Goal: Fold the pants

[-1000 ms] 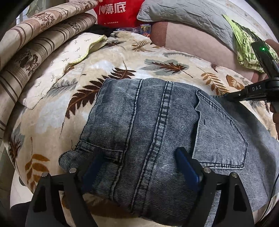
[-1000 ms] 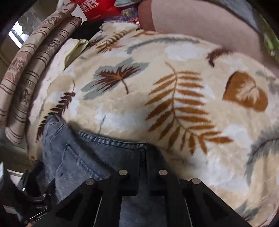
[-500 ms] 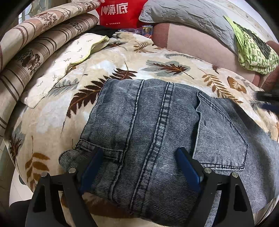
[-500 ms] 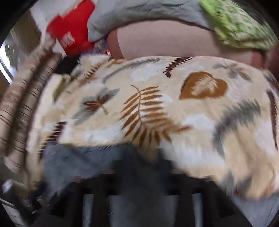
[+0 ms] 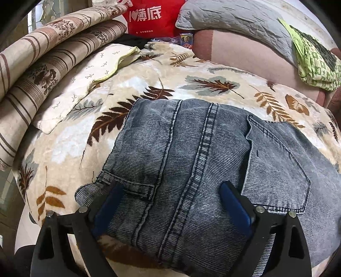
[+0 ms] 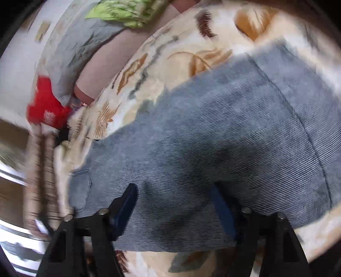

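A bed under a cream leaf-print blanket (image 5: 136, 89), with striped bedding (image 5: 42, 70) and a red bag (image 5: 149, 17) behind. My right tool (image 6: 172, 204), clamped on the waistband a second ago, now gapes wide over the leg; my left tool (image 5: 170, 198) stays wide. The grey-blue jeans (image 5: 181, 153) lie folded on the blanket — back pocket up.

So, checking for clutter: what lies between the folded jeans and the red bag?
In the left wrist view, only leaf-print blanket separates the jeans from the red bag.
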The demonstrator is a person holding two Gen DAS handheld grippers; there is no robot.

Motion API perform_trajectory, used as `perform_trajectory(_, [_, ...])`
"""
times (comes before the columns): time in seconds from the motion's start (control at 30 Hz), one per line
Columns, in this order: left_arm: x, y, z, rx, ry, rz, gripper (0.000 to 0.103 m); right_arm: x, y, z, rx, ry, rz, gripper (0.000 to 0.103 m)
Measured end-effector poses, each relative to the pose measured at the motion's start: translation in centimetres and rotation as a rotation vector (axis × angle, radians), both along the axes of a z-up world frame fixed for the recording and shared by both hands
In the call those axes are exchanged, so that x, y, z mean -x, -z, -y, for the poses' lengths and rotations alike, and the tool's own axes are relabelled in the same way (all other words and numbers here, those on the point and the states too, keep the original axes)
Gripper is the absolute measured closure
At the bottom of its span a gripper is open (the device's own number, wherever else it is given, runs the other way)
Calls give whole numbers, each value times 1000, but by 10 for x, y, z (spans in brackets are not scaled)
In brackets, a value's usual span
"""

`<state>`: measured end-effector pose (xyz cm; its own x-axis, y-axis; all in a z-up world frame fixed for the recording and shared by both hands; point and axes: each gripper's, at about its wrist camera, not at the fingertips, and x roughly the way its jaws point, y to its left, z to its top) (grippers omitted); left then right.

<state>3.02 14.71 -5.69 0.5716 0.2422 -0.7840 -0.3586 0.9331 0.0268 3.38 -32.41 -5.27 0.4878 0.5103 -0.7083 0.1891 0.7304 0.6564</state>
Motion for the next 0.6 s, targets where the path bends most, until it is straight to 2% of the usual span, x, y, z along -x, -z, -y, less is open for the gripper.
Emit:
perform_trajectory(0.07, [0,-1,-1,4,-2,2,9,6,-18,5,-20,-13,45,30])
perform_trajectory(0.17, [0,-7,-1,5,-18,7,9,25,-51,22,-51,-13,177,30])
perform_trajectory(0.2, [1,-12,1,-5,-21,7,9,30,-53,29,-56,-1,192,30])
perform_trajectory(0.27, [6,-24,4,-11,-24,32,9,39,-44,57,-29,93,170,23])
perform_trajectory(0.3, [10,-30,7,-11,-27,52,9,40,-35,67,-14,132,136,18])
perform_trajectory(0.33, [12,-38,13,-5,-25,71,9,38,-15,80,-2,175,63,19])
perform_trajectory(0.37, [14,-43,17,4,-17,78,9,36,1,89,-78,171,58,19])
perform_trajectory(0.43, [16,-52,27,17,6,94,9,40,-6,94,-112,175,86,19])
perform_trajectory(0.6, [16,-63,50,15,73,123,9,52,-40,85,-96,133,203,19])
